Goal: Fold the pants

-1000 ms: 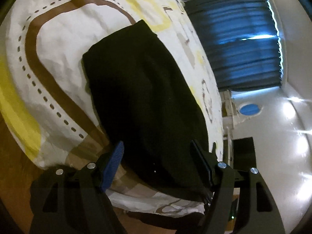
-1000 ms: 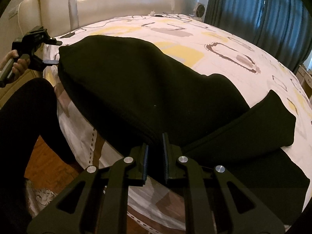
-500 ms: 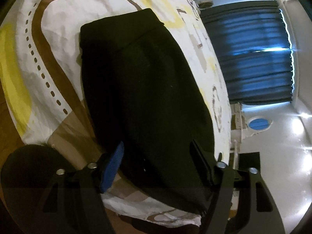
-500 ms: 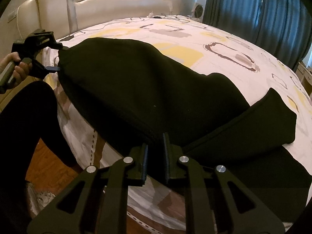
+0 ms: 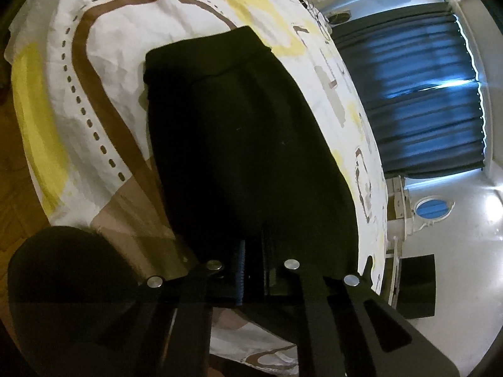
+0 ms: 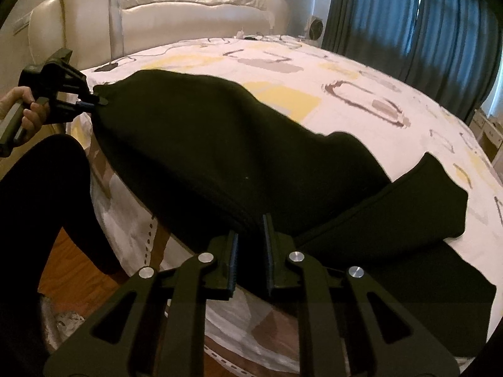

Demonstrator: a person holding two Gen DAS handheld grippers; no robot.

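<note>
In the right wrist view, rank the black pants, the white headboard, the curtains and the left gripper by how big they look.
1. black pants
2. white headboard and curtains: look alike, unranked
3. left gripper, smallest, though farther from the camera than the pants' near edge

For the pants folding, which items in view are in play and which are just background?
In play:
- black pants
- left gripper, shut on the pants
- right gripper, shut on the pants

Background:
- patterned bedspread
- white headboard
- blue curtains
- wooden floor
</note>
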